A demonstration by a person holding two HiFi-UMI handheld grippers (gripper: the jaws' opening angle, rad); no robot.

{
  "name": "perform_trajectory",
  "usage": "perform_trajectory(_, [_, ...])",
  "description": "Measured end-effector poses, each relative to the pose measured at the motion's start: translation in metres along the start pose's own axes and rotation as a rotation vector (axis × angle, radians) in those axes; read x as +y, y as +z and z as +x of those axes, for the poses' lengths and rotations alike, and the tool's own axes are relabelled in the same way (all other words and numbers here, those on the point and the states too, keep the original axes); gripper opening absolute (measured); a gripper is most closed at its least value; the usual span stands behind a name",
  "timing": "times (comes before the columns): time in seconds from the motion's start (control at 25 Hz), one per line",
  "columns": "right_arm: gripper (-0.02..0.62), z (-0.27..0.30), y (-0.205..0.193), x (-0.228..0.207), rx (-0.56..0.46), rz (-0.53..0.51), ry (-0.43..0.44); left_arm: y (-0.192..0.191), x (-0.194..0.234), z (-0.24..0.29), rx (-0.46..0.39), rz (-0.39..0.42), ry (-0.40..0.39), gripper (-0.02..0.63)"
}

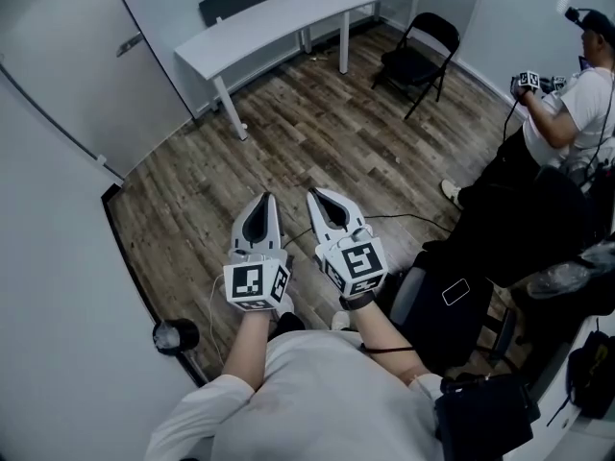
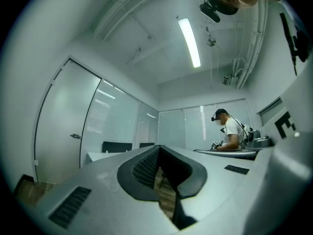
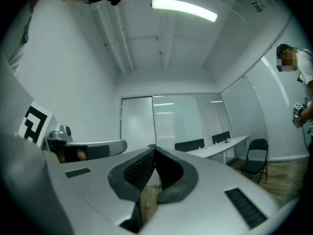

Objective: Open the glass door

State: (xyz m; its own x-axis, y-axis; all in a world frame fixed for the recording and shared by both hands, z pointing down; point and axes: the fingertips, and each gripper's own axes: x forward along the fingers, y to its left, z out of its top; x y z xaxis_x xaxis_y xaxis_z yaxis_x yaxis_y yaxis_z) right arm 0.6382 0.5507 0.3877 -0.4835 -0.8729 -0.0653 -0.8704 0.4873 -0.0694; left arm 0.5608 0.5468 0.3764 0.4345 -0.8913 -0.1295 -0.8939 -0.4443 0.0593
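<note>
The frosted glass door (image 1: 86, 75) stands shut in the wall at the upper left of the head view, with a small lever handle (image 1: 130, 44). In the left gripper view the same door (image 2: 63, 126) lies far off to the left, its handle (image 2: 76, 136) small. In the right gripper view it is the tall pale panel (image 3: 137, 126) straight ahead. My left gripper (image 1: 261, 198) (image 2: 157, 147) and right gripper (image 1: 317, 193) (image 3: 153, 147) are held side by side over the wooden floor, both shut and empty, well short of the door.
A long white table (image 1: 288, 17) runs along the far glass wall, with a black folding chair (image 1: 418, 56) beside it. Another person (image 1: 567, 104) sits at the right near a dark chair and bags. A round dark object (image 1: 175, 334) stands on the floor by the left wall.
</note>
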Motion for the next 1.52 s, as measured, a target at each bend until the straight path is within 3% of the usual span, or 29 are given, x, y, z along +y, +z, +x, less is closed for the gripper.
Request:
perform_trajectory(0.28, [0.003,0.076,0.015,0.051,-0.014,-0.074,0.091,0.018,0.098,0.005,-0.023,-0.004,0.106,0.003])
perform_trajectory(0.64, [0.003,0.19,0.013,0.156,-0.042,-0.088,0.202,0.044,0.243,-0.038,-0.058,0.072,0.246,0.003])
perform_trajectory(0.76, [0.003,0.215,0.004,0.178,-0.03,-0.092,0.23,0.04,0.281,-0.054,-0.041,0.08,0.299,0.003])
perform_trajectory(0.96, [0.003,0.244,-0.028,0.199,0.041,-0.069,0.288,0.015,0.32,-0.069,-0.011,0.018,0.366,0.003])
perform_trajectory(1.24, [0.003,0.291,-0.045,0.186,0.052,-0.063,0.366,-0.004,0.347,-0.024,-0.006,-0.007,0.413,0.003])
perform_trajectory(1.52, [0.003,0.37,-0.029,0.104,0.021,-0.04,0.398,-0.009,0.359,0.098,-0.017,-0.031,0.414,0.003])
